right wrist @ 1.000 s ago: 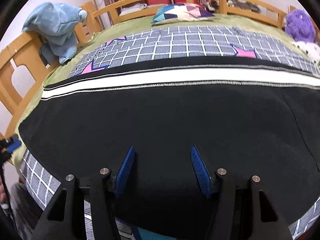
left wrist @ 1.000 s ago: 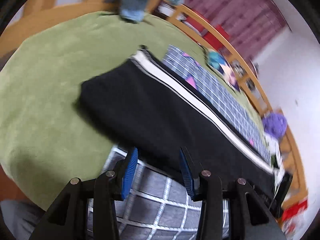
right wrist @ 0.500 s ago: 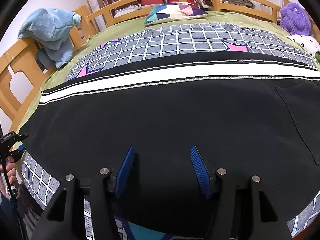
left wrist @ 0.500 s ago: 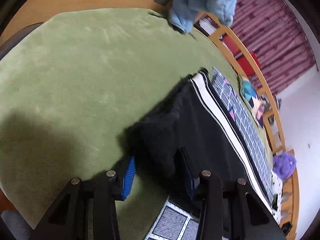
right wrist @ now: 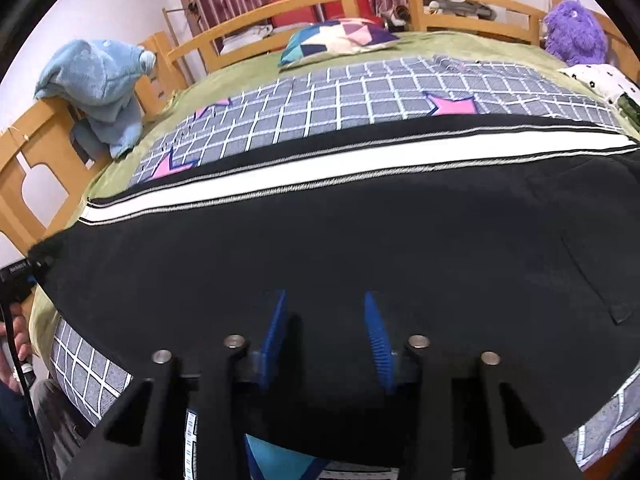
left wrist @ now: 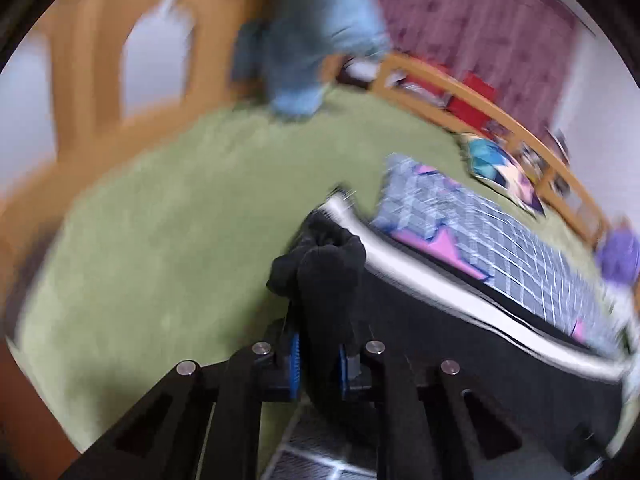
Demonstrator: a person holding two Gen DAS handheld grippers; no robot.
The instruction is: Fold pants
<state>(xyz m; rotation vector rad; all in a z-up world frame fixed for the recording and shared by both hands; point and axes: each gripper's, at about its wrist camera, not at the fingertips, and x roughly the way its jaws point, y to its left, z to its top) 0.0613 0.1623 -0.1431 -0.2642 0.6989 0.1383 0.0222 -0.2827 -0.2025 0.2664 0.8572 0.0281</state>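
Our left gripper (left wrist: 316, 354) has now clamped on the black pants (right wrist: 320, 240) corner, bunched cloth between its blue pads, pants lying long axis left-right across the checked blanket (right wrist: 360, 92) on the green bedspread (left wrist: 160, 220), white side stripe (right wrist: 340, 160) far edge, our right gripper (right wrist: 326, 332) spread open over the near edge, blue towel (right wrist: 96, 88) on the wooden rail (right wrist: 24, 152), purple plush (right wrist: 574, 28) far right.

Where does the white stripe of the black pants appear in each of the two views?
Left wrist: the white stripe runs diagonally from centre toward the lower right, blurred, along the far edge of the black pants.
Right wrist: the stripe crosses the picture's middle from left to right.
Shared landmark: the blue garment on the wooden bed rail.
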